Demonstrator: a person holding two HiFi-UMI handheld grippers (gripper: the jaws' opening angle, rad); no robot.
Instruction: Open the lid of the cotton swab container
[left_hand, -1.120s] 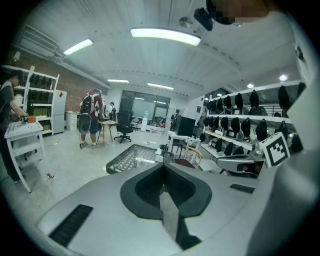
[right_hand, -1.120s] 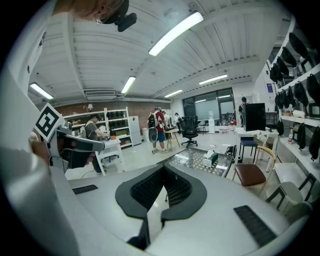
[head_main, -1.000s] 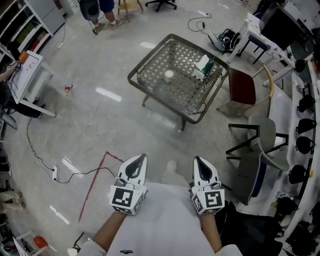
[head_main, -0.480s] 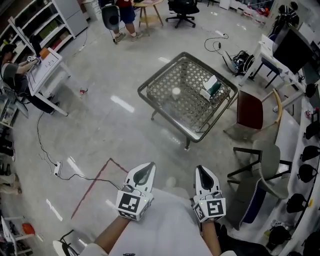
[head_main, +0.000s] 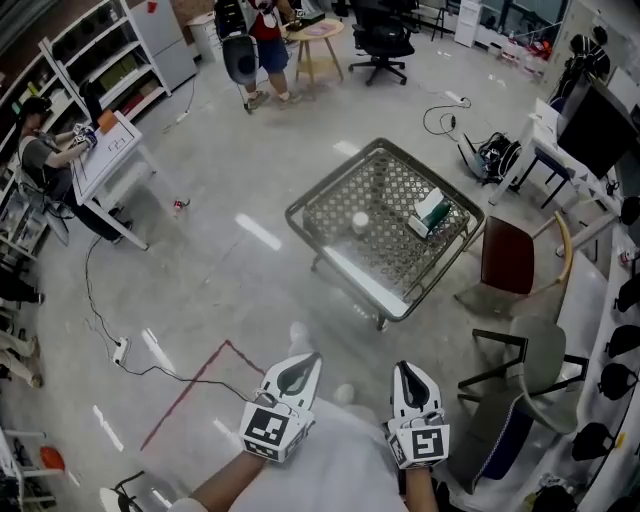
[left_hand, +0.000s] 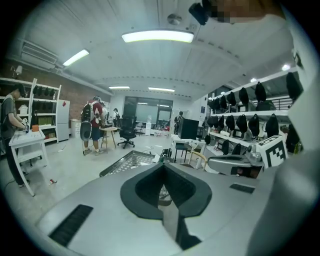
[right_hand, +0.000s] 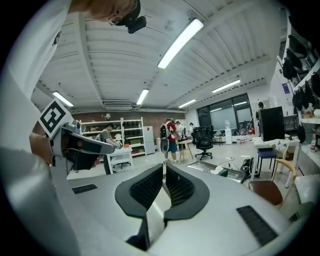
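A small white round container (head_main: 360, 220) stands on the mesh top of a low metal table (head_main: 330, 215), far ahead of me on the floor. Beside it on the table lies a green-and-white box (head_main: 432, 212). My left gripper (head_main: 308, 358) and right gripper (head_main: 404, 367) are held side by side close to my body, well short of the table, both pointing towards it. Both are shut with nothing between the jaws. In the left gripper view the shut left gripper (left_hand: 162, 168) points at the table (left_hand: 131, 161). The right gripper view shows its shut right gripper (right_hand: 164, 168).
A dark red chair (head_main: 510, 256) and a grey chair (head_main: 535, 350) stand right of the table. A white desk (head_main: 110, 155) with a seated person is at far left, with more people at the back. A cable (head_main: 150, 368) and a red tape line (head_main: 185, 392) lie on the floor.
The head view has lifted and moved forward: the table sits lower and further right in the picture, and both grippers show lower down. They stay shut and side by side.
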